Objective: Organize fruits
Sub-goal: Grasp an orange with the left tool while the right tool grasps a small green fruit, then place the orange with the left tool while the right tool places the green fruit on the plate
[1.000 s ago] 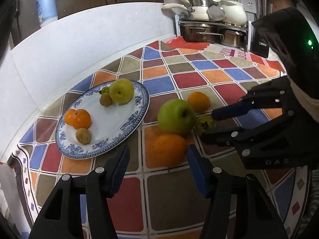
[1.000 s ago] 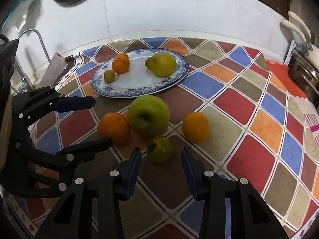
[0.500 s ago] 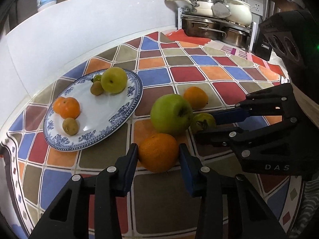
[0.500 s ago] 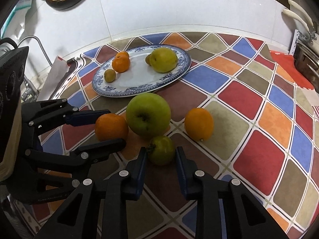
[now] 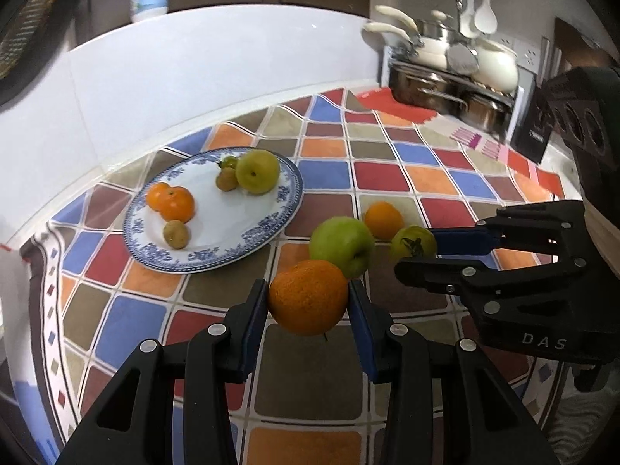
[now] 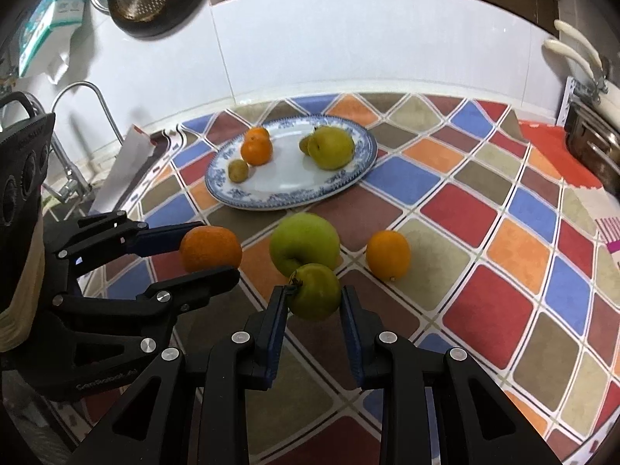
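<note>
Partway done, by the look of it. Going left to right: the plate (image 5: 217, 259) sat well to the left of and beyond the left tongs (image 5: 308, 302), already carrying fruit: 2 small oranges (image 5: 176, 203) touching each other, 2 small brownish-green fruits (maybe 3; a dark bit behind the far one (image 5: 228, 162) was too small to tell) and 1 yellow-green pear-like fruit (image 5: 257, 171).

The left tongs were pinching a big orange (image 5: 308, 296) between the pads, and it seemed to hang clear of the checked cloth (image 5: 128, 317). Just beyond their tips lay 1 large green apple (image 5: 343, 246), loose on the cloth. Further right, 1 loose orange (image 5: 383, 220) lay beyond the right tongs (image 6: 314, 304), which were clamped on 1 small green fruit with a dark stem (image 6: 314, 291).

So approx. 5 pieces were plated, 2 were in the tongs, and 2 were left on the cloth (apple and orange). Judging by that, both held pieces were still to go to the plate, then the last 2.
</note>
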`<state>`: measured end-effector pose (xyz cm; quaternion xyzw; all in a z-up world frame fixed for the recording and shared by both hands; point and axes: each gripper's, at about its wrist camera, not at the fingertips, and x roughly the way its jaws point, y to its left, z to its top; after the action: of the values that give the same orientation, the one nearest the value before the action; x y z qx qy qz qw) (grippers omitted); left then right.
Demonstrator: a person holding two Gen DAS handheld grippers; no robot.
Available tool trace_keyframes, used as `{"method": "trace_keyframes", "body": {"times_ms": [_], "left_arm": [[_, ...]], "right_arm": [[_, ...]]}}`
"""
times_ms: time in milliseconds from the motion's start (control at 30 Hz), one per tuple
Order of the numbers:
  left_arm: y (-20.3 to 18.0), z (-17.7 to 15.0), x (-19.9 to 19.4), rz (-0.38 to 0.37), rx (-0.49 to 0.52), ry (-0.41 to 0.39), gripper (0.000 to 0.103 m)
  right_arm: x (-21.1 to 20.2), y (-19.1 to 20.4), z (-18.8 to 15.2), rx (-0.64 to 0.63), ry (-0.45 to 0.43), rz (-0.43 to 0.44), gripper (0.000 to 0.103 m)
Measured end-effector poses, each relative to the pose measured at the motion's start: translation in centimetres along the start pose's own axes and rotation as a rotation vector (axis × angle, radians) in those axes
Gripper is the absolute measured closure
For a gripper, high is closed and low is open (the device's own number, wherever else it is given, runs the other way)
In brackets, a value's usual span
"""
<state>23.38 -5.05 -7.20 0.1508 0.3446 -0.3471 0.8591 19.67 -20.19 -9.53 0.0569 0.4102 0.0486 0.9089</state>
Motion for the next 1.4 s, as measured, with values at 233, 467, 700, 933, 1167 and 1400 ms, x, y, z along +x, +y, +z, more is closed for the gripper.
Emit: {"method": "trace_keyframes", "body": {"times_ms": [233, 467, 700, 933, 1167, 1400], "left_arm": [[-0.1, 0.5, -2.4, 0.054, -0.059, -0.055, 0.062], [0.0, 1.3, -4.2, 0.128, -0.107, -0.102, 0.062], [0.5, 2.3, -4.6, 0.188, -0.129, -0.122, 0.062], [1.3, 3.5, -3.9, 0.221, -0.146, -0.138, 0.062], [2.5, 4.9, -2.5, 0.242, -0.151, -0.139, 0.062], [4.0, 5.7, -0.4, 0.250, -0.156, -0.118, 0.062]], "right_arm": [[-2.1, 0.2, 0.7, -0.032, -0.057, 0.008, 0.074], [-3.4, 0.4, 1.7, -0.064, -0.108, 0.037, 0.074], [-3.3, 0.5, 3.3, -0.110, -0.137, 0.074, 0.074], [-2.2, 0.3, 5.3, -0.141, -0.138, 0.106, 0.074], [-0.9, 0.1, 7.4, -0.181, -0.139, 0.121, 0.074], [1.7, -0.3, 9.1, -0.177, -0.105, 0.153, 0.074]]}}
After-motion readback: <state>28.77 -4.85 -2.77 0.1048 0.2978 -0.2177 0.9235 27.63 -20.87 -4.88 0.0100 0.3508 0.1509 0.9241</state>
